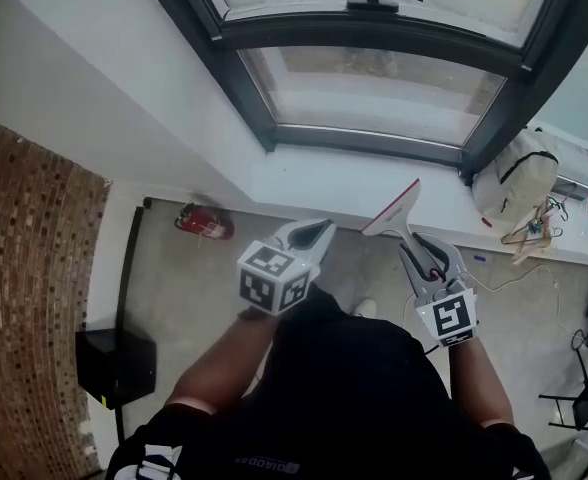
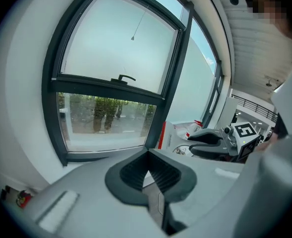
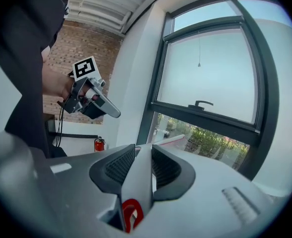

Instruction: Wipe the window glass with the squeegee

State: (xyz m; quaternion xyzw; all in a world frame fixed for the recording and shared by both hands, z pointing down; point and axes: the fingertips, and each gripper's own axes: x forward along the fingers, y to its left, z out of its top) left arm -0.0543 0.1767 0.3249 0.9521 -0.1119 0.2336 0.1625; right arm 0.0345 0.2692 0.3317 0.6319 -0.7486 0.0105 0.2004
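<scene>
Clamping the squeegee (image 1: 395,210), right claw (image 3: 143,149); left claw (image 2: 147,153) closed, empty

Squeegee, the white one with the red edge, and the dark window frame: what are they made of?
The white squeegee with the red edge looks like smooth, matte plastic; that thin edge may be rubber. The dark grey window frame looks like painted metal: slim, straight, evenly coated bars.
</scene>
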